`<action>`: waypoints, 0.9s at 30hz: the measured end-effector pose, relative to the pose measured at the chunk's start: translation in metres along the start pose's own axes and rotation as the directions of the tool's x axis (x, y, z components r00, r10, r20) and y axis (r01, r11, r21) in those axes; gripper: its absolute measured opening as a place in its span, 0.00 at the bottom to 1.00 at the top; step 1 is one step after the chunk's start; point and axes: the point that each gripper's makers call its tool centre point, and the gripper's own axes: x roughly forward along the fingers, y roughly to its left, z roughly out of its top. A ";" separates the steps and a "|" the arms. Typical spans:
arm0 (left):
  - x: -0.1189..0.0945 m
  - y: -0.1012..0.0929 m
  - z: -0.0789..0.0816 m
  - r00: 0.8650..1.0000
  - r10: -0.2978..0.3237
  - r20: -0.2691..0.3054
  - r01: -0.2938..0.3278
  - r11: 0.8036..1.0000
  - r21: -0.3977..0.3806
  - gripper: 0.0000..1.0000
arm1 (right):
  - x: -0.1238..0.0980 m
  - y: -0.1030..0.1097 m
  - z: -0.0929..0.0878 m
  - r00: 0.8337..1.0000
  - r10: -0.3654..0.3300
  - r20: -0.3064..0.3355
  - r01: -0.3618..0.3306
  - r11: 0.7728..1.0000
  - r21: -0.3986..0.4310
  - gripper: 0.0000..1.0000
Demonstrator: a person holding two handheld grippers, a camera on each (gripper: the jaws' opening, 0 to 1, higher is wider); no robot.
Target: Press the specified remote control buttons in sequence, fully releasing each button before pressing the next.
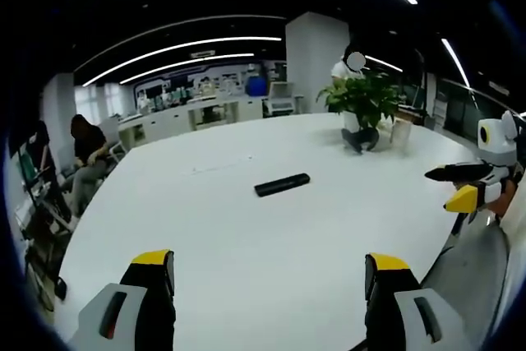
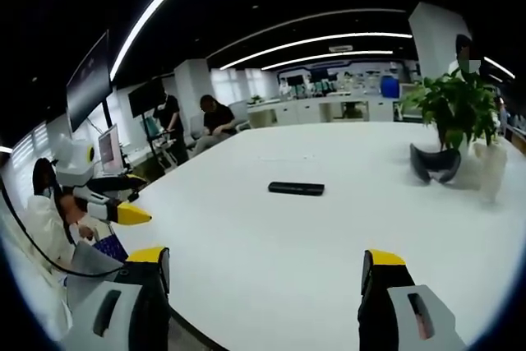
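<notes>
Left gripper [image 1: 269,273] hangs above the near edge of the white table [image 1: 246,228], jaws spread wide, nothing between them. Yellow-tipped fingers [image 1: 152,259] rise from the bottom of the left gripper view, pointing out across the tabletop.

Right gripper [image 2: 263,270] sits in the same kind of pose: jaws wide apart, empty, over the table's near edge. In the left gripper view it also comes in at the right edge, with a yellow tip aimed inward toward the table. In the right gripper view the left gripper shows at the left edge, off the table, held by a person's hand; its yellow tip points toward the table.

Remote control [image 1: 282,184] is a slim black bar lying flat near the middle of the table, well apart from both grippers and untouched. In the right gripper view it lies roughly level and straight ahead between the jaws; in the left gripper view it is slightly angled.

Potted plant [image 1: 362,103] stands at the far side of the table, with a dark curved object [image 2: 435,163] at its base. What that object is I cannot tell.

Background: seated people [image 2: 215,118] beyond the table and a counter [image 1: 193,114] along the far wall.
</notes>
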 end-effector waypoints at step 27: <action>0.058 0.007 0.059 0.994 -0.101 -0.036 0.106 0.973 0.207 0.97 | 0.002 0.012 -0.015 0.987 0.125 -0.106 -0.117 0.990 0.077 0.17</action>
